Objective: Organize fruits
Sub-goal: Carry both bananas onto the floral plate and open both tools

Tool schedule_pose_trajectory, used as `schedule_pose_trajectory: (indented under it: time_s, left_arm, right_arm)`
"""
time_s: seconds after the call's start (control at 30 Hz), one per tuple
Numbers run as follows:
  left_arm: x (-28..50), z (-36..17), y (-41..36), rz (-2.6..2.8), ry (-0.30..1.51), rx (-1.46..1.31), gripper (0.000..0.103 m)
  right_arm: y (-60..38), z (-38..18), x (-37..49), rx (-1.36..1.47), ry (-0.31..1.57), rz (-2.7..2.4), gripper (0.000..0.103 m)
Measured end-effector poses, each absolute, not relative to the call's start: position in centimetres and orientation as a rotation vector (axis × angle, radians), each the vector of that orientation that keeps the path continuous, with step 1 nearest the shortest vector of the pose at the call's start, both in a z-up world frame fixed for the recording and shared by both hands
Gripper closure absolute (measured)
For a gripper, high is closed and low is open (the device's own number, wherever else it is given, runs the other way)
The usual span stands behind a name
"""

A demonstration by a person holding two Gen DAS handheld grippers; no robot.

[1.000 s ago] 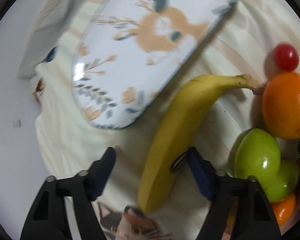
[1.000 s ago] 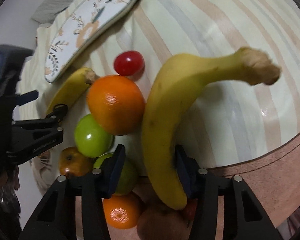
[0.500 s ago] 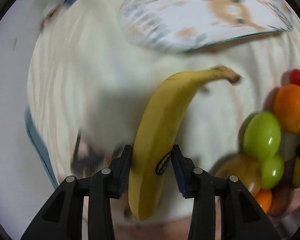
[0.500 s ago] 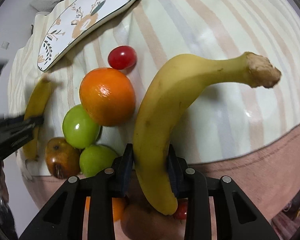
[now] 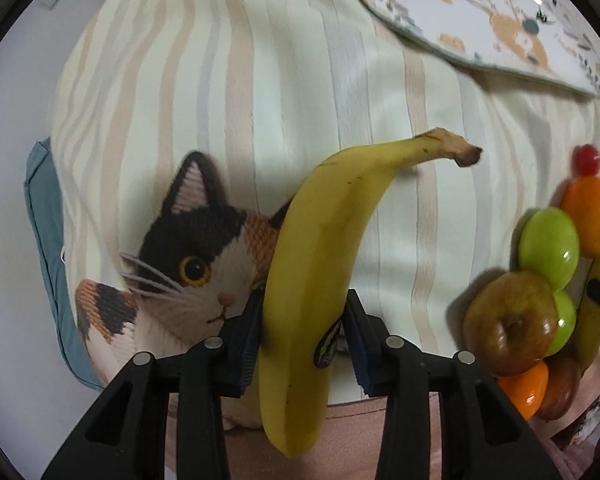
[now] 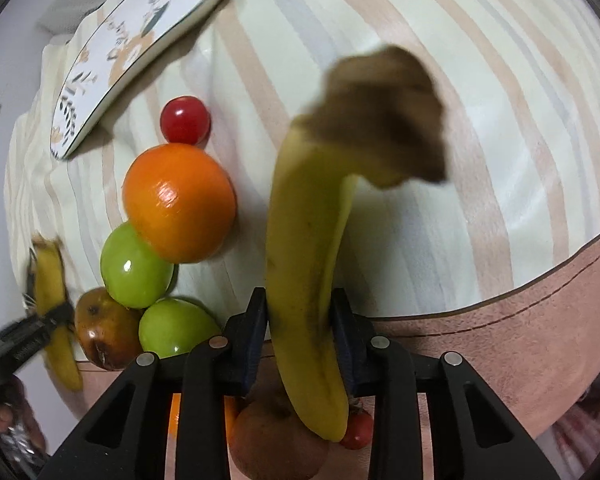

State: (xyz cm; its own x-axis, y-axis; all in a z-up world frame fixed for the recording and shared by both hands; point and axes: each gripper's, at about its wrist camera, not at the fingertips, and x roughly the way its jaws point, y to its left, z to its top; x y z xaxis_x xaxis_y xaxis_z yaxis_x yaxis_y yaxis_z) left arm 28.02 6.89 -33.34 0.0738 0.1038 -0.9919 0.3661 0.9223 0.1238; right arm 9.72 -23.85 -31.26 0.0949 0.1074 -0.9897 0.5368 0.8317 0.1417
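Note:
My left gripper (image 5: 302, 340) is shut on a yellow banana (image 5: 320, 256) and holds it above the striped cloth, stem pointing up and right. My right gripper (image 6: 300, 332) is shut on a second banana (image 6: 312, 248), lifted with its brown stem tilted toward the camera. A fruit pile lies on the cloth: an orange (image 6: 179, 203), two green apples (image 6: 134, 268) (image 6: 176, 330), a brown apple (image 6: 106, 334) and a red cherry tomato (image 6: 185, 120). The pile also shows at the right of the left wrist view, with the orange (image 5: 592, 216) on top.
A deer-patterned tray (image 5: 496, 20) lies at the far side of the cloth; it also shows in the right wrist view (image 6: 140, 36). A cat picture (image 5: 188, 264) is on the cloth under the left banana. More fruit (image 6: 276, 440) sits below the right gripper near the pink edge (image 6: 520, 320).
Both grippers closed on their bananas and lifted them off the cloth. The left gripper swung away from the tray toward the cat picture. The right banana tipped its stem toward the camera.

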Motion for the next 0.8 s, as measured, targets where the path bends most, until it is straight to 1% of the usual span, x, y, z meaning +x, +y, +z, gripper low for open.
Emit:
schedule_pose_trajectory:
  time_s: [0.1, 0.27, 0.47, 0.57, 0.67, 0.8]
  left_arm:
    - [27.3, -33.2, 7.1, -0.193, 1.493, 0.347, 0.068]
    - [27.4, -31.5, 7.5, -0.197, 1.531, 0.231, 0.069]
    - [28.5, -28.0, 5.6, -0.251, 1.533, 0.080, 0.070]
    - [30.1, -26.8, 3.7, -0.303, 1.538, 0.001, 0.070]
    - [33.1, -25.3, -0.5, -0.333, 1.553, -0.047, 0.070]
    - [37.8, -26.6, -3.9, -0.340, 1.598, -0.119, 0.070]
  right_arm:
    - [-23.9, -30.5, 9.1, 0.540, 1.446, -0.342, 0.070]
    - [-24.8, -29.0, 8.9, 0.615, 1.420, -0.303, 0.070]
    - [-27.6, -24.6, 9.5, 0.747, 1.349, -0.188, 0.070]
    - [-29.0, -22.3, 11.3, 0.801, 1.306, -0.122, 0.070]
    - [-30.3, -20.3, 13.5, 0.826, 1.264, -0.059, 0.070]
    - [-31.5, -19.1, 17.4, 0.786, 1.254, 0.003, 0.070]
